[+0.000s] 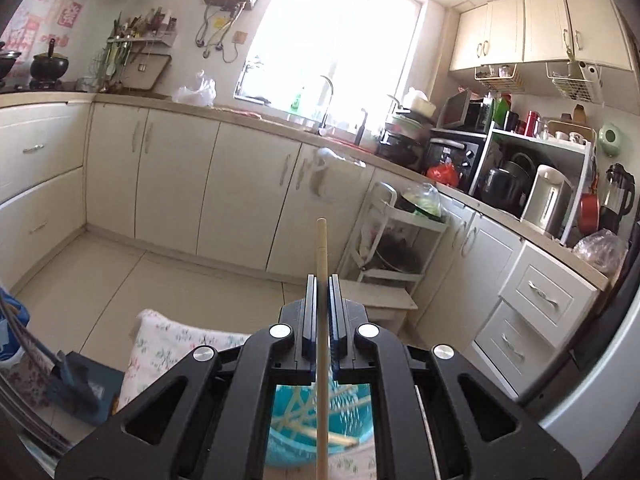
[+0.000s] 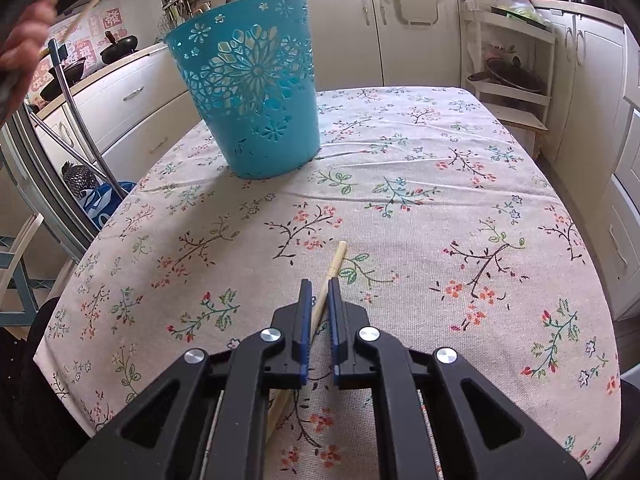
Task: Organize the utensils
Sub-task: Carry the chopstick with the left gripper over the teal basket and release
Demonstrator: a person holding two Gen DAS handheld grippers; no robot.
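Note:
My left gripper (image 1: 322, 280) is shut on a pale wooden chopstick (image 1: 322, 248) that sticks out past the fingertips, held high over the room. Below it, through the gripper frame, the teal cut-out basket (image 1: 280, 444) shows several chopsticks inside. In the right wrist view the same basket (image 2: 248, 92) stands upright at the far left of the flowered table (image 2: 440, 160). My right gripper (image 2: 320, 286) is low over the cloth, shut on another chopstick (image 2: 336, 260) that lies slanted on the table. At top left, a hand (image 2: 24, 48) carries the raised chopstick (image 2: 92, 4).
A metal pole stand (image 2: 76, 112) and a wooden chair (image 2: 16, 264) are beside the table's left edge. A white shelf cart (image 2: 512, 60) with pans stands beyond the far right corner. Cream cabinets (image 1: 172, 184) line the walls.

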